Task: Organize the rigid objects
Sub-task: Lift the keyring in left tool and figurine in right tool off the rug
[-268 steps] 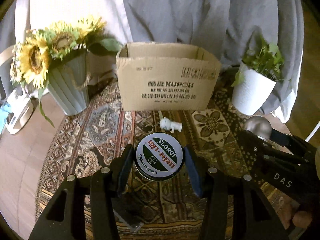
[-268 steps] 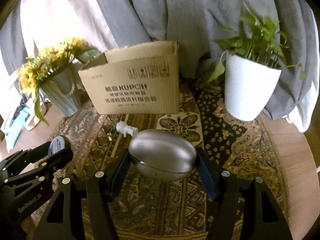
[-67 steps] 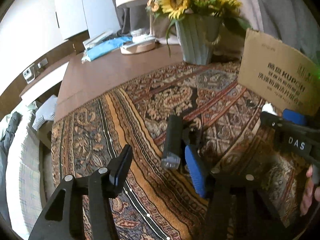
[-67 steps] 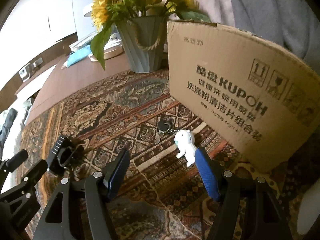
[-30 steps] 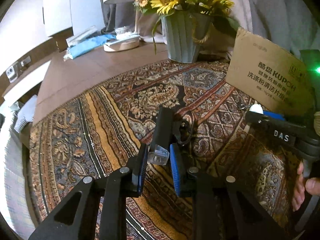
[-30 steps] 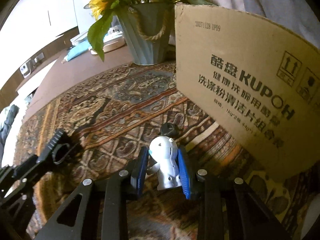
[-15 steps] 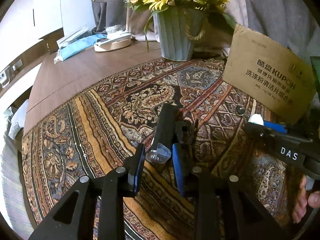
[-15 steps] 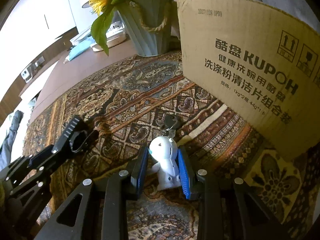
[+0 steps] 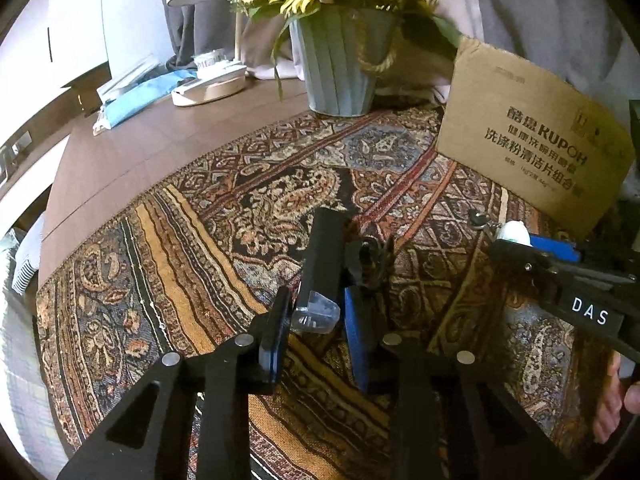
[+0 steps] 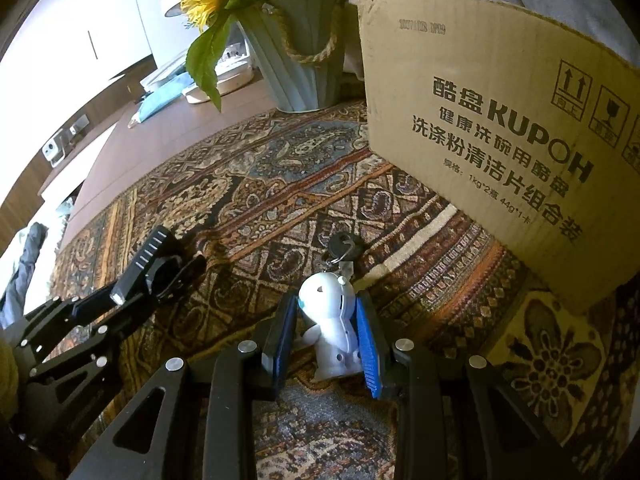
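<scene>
A black spring clip [image 9: 324,256] with a clear tip lies along the patterned cloth [image 9: 224,208]. My left gripper [image 9: 316,320] has its jaws closing on the clear tip, and both pads touch it. In the right wrist view the clip [image 10: 154,262] sticks out of the left gripper [image 10: 120,292] at the lower left. My right gripper [image 10: 328,336] is shut on a white figurine [image 10: 330,320]. A key ring with a dark key [image 10: 344,245] trails from the figurine's head onto the cloth. From the left wrist view the figurine [image 9: 514,233] shows in the right gripper [image 9: 520,242].
An open cardboard box [image 10: 480,120] [image 9: 532,148] stands just behind the figurine. A grey vase of sunflowers [image 9: 340,72] [image 10: 296,60] stands left of it. A lamp base [image 9: 208,88] and blue cloth lie on the bare wooden table [image 9: 132,140] beyond.
Two seconds ago both grippers stood open; now the left grips the black clip and the right the white figurine. Over the last second the left jaws eased slightly, then narrowed again.
</scene>
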Motion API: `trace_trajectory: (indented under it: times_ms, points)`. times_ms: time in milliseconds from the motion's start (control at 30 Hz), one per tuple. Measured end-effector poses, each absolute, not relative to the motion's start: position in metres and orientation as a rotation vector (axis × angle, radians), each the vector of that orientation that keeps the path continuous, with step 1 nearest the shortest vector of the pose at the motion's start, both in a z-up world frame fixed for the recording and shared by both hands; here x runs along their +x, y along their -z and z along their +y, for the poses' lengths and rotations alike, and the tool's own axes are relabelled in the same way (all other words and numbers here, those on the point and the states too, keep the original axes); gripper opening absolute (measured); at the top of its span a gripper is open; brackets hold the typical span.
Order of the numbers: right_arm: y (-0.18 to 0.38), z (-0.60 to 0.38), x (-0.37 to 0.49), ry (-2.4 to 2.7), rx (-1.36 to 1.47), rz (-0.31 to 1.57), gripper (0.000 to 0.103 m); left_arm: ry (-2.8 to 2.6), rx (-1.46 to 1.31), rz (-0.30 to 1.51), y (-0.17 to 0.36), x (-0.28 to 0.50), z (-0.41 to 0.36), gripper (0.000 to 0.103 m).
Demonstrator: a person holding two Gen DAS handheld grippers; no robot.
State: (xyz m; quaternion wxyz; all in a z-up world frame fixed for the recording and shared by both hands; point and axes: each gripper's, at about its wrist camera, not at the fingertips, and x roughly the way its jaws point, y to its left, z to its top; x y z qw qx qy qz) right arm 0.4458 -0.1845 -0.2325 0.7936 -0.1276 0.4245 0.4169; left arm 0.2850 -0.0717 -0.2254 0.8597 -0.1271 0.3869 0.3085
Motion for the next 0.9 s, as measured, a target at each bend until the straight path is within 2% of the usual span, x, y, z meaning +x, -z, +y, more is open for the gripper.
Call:
trace_trajectory:
  times_ms: [333,900]
  points:
    - [0.212,-0.197,0.435,-0.878,-0.229,0.868,0.031,-0.63,-0.169,0.706,0.193,0.272,-0.087,0.023]
    - [0.166,-0.219,0.408,-0.816,-0.136,0.817,0.031,-0.525,-0.138,0.65,0.145,0.258,-0.095,0.023]
